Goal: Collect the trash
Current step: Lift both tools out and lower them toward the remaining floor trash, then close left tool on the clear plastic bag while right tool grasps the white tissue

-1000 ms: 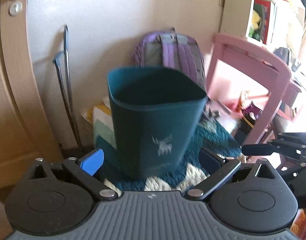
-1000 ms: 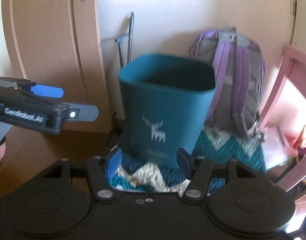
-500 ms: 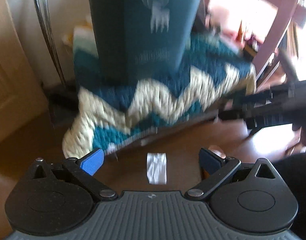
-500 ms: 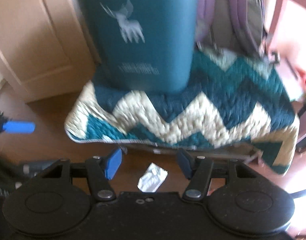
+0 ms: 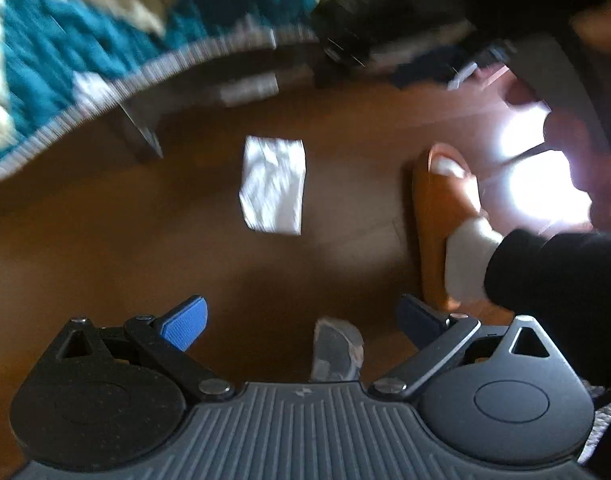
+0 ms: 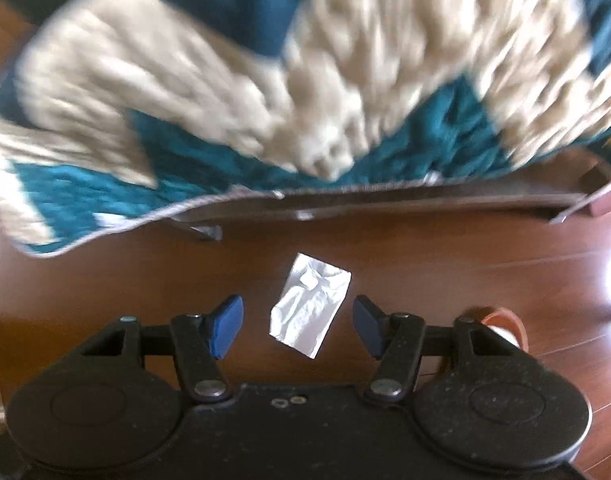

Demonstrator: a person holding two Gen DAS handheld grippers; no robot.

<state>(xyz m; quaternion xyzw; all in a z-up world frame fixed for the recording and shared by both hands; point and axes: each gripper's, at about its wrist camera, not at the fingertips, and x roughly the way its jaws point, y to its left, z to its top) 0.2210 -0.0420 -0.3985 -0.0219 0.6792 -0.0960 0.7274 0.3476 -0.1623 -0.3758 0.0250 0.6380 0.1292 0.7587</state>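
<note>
Across the top of both views you've got the teal-and-cream zigzag rug (image 6: 305,80), blurred, its edge lifted over the brown wooden floor (image 6: 465,248). At right of the left wrist view sits your orange slipper (image 5: 437,208) with a white sock.

Now the trash: the white crumpled wrapper (image 6: 311,306) lies flat on the floor, dead centre between the right gripper (image 6: 297,322) fingers, long axis running lower left to upper right. Those jaws are spread, nothing gripped.

Your left gripper (image 5: 301,322) is released too; the wrapper sits well above it in frame. A small clear scrap (image 5: 336,354), possibly plastic, lies low between its fingers.

Right hand looks nearer: drop straight and pinch.
</note>
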